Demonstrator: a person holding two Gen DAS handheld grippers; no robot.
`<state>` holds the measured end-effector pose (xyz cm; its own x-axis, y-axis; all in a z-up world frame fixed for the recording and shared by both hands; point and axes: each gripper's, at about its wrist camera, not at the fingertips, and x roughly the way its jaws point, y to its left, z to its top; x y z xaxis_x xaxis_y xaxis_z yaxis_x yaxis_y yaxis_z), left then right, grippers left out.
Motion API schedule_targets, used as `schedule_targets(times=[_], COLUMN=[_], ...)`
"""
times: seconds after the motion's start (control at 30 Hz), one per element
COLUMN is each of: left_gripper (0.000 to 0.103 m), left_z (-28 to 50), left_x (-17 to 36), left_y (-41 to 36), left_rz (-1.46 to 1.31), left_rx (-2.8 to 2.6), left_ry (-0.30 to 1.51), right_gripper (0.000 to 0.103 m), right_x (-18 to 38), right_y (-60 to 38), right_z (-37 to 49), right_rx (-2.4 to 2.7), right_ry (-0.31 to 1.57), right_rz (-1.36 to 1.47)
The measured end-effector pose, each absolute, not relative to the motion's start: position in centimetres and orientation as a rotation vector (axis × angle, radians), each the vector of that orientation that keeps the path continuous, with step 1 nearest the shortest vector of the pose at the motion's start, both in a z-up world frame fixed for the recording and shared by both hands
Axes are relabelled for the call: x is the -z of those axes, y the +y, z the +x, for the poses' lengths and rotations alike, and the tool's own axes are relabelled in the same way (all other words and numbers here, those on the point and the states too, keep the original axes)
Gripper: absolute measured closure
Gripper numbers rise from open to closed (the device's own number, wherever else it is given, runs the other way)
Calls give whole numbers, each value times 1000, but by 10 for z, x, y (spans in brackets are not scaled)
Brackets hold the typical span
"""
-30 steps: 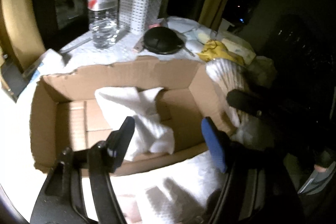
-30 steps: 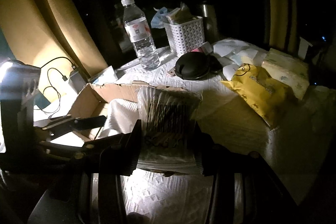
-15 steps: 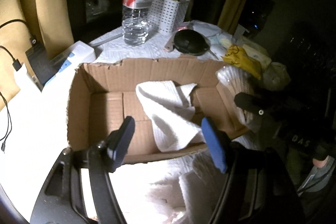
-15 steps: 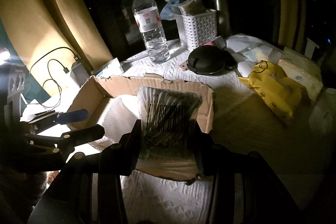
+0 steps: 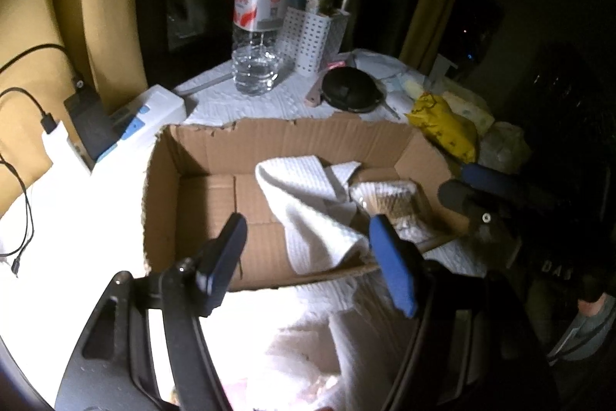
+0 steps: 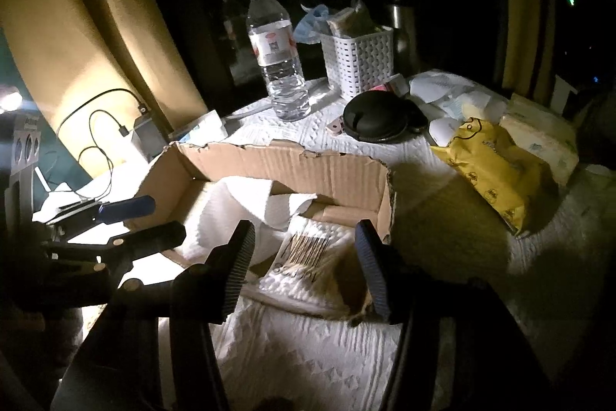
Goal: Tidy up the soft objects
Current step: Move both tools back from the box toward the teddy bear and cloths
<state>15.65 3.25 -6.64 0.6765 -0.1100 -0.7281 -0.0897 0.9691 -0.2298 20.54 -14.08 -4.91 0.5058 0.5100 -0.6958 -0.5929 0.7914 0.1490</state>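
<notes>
The right tool point(image 6: 304, 264) has just spread its jaws, and the clear packet of cotton swabs point(image 6: 308, 257) that it pinched a moment ago now lies loose in the cardboard box point(image 6: 285, 160), low centre of the frame, beside the white towel point(image 6: 238, 210). That item looks stowed. The left tool point(image 5: 308, 253) hangs spread and empty over the box's near wall. The yellow pouch point(image 6: 496, 160), right of frame on the worktop, probably comes next.
</notes>
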Motion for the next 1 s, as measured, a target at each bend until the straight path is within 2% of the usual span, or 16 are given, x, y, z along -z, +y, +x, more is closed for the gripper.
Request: schedule_targets(times=[0.6, 1.0], left_gripper=[34, 34], left_z=[96, 59], left_x=[40, 47], left_y=[40, 52], left_rz=[-270, -293], left_rx=[7, -5], left_ry=[760, 766], right_gripper=[46, 46], right_x=[27, 32], right_y=[-139, -134], right_z=[145, 108], right_rx=[-657, -653], right_ry=[775, 796], right_rz=[-131, -145])
